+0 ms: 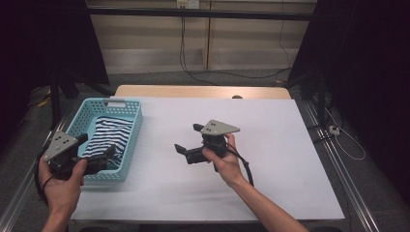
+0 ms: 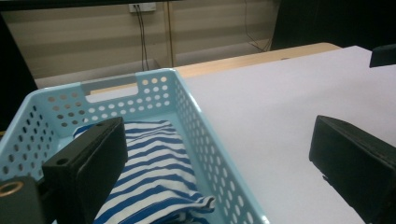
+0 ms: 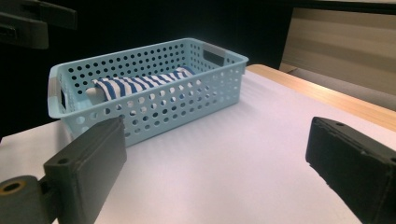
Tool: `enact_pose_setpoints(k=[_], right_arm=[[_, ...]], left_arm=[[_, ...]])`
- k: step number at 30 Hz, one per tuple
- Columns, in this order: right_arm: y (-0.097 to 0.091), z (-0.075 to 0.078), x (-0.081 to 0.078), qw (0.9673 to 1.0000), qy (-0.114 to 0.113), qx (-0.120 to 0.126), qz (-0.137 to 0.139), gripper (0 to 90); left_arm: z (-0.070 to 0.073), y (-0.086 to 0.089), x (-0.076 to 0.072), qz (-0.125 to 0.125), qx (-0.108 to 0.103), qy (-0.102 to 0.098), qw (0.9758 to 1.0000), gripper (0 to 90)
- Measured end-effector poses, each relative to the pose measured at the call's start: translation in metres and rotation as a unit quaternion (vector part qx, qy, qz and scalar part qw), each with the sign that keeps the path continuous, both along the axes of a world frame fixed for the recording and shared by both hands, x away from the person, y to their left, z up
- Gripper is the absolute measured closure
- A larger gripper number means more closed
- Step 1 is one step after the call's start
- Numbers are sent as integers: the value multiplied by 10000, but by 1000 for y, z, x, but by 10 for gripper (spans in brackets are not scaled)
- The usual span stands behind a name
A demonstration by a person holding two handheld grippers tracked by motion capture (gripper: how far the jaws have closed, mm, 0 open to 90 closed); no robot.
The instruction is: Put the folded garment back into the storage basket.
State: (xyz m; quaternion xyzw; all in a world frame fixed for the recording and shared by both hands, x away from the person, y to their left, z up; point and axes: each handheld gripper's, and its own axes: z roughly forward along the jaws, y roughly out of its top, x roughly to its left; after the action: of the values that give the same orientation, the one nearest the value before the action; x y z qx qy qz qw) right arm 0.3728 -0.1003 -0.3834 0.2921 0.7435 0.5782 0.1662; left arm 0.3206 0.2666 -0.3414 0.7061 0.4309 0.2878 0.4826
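Note:
A light blue perforated basket point(image 1: 133, 126) stands at the table's left, holding a folded blue-and-white striped cloth point(image 1: 107, 134). My left gripper point(image 1: 94, 151) is open at the basket's near end, one jaw over the cloth and the other over the near rim. In the left gripper view the left gripper point(image 2: 219, 154) has its jaws wide apart, with the cloth point(image 2: 149, 172) and the basket wall point(image 2: 196, 112) between them. My right gripper point(image 1: 188, 138) is open and empty above mid-table, pointing left. The right gripper view point(image 3: 219, 158) faces the basket point(image 3: 154, 102) and the cloth point(image 3: 135, 84) from a distance.
A white sheet point(image 1: 270, 145) covers the table, with a wooden strip point(image 1: 203, 91) along the far edge. Black curtains flank both sides. Cables point(image 1: 193, 67) run over the floor behind the table. A stand leg point(image 1: 55, 104) rises near the far left corner.

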Motion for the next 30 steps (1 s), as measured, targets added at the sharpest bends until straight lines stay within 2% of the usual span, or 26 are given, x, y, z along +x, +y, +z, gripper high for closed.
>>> enact_pose_setpoints(k=[2,4,8,9,10,11,14,16,20,24,30], right_arm=[[-8,-1,-3,10000,-15,-2,-97,47],[-16,-1,-5,9999,-50,18,-164,48],[-30,0,-10,9996,-95,60,-249,47],[-34,0,-12,9995,-101,30,-301,47],[-38,0,-13,9994,-120,47,-312,47],[-42,-1,-15,9993,-112,40,-349,47],[-54,-4,-19,9987,-135,2,-482,47],[-63,-7,-22,9983,-99,1,-571,47],[-81,-11,-29,9965,-92,-31,-831,47],[-97,-12,-37,9953,-114,4,-962,47],[-116,-16,-48,9931,-98,-20,-1169,47]], left_arm=[[-1,-7,2,-48,-43,-37,10000,46],[-1,-15,4,-115,57,-95,9999,46],[-3,-31,9,-274,-77,-100,9995,46],[-4,-35,9,-267,-53,-113,9996,46],[-5,-39,9,-357,-149,-126,9992,46],[-6,-42,10,-428,-132,-78,9990,46],[-10,-52,10,-551,-75,-151,9983,46],[-12,-58,11,-627,-57,-90,9980,45],[-17,-68,11,-661,28,-112,9977,45],[-22,-75,11,-730,-78,-179,9971,46],[-30,-81,8,-766,-4,-39,9971,46]])
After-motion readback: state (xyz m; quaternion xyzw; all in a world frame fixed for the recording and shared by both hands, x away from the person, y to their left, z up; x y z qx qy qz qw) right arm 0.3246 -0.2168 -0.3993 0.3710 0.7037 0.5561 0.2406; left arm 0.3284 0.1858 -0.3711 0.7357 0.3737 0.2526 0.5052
